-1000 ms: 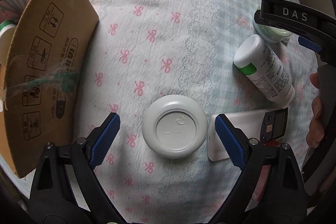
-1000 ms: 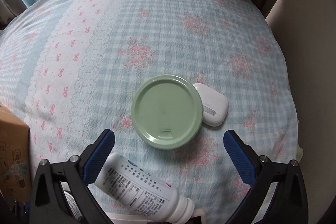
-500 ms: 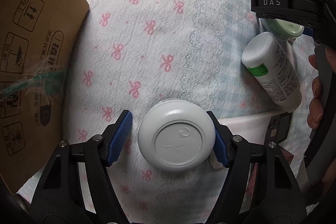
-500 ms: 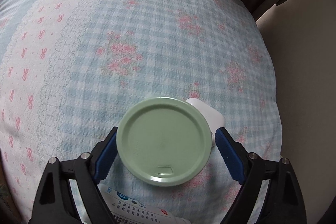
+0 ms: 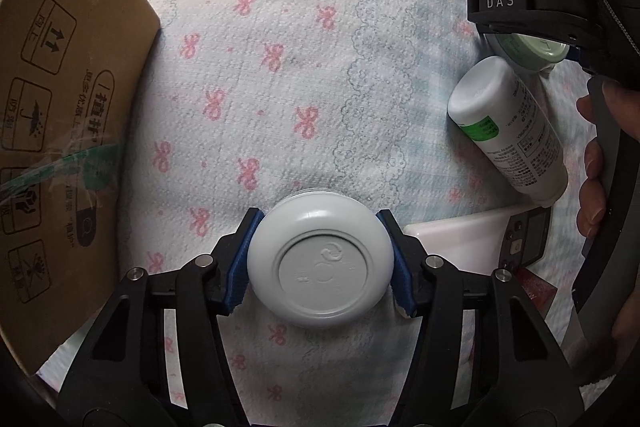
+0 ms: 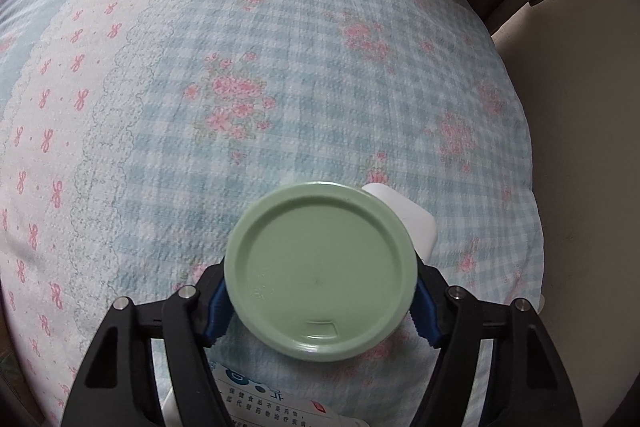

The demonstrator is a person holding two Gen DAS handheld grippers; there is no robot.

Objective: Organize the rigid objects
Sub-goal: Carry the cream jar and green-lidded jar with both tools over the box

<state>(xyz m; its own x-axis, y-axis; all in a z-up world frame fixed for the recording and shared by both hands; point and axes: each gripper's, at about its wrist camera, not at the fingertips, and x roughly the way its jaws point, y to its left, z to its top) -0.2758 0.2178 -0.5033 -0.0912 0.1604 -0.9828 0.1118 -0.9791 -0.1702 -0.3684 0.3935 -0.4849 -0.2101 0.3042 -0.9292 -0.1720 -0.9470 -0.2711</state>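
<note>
My left gripper (image 5: 320,261) is shut on a round white jar (image 5: 319,261) on the patterned bedspread, its blue pads pressing both sides. My right gripper (image 6: 319,301) is shut on a round jar with a green lid (image 6: 319,273); it also shows in the left wrist view (image 5: 532,49) under the right gripper's black body. A white earbud case (image 6: 408,219) lies just behind the green-lidded jar. A white bottle with a green label (image 5: 508,123) lies on its side between the two jars.
A cardboard box (image 5: 60,131) stands at the left. A white device with a small screen (image 5: 480,239) lies right of the white jar, a red object (image 5: 536,287) beside it. The bed's right edge meets a beige wall (image 6: 580,147).
Both grippers moved down and forward and closed: the left around the white jar, the right around the green-lidded jar. Both were open one second ago.
</note>
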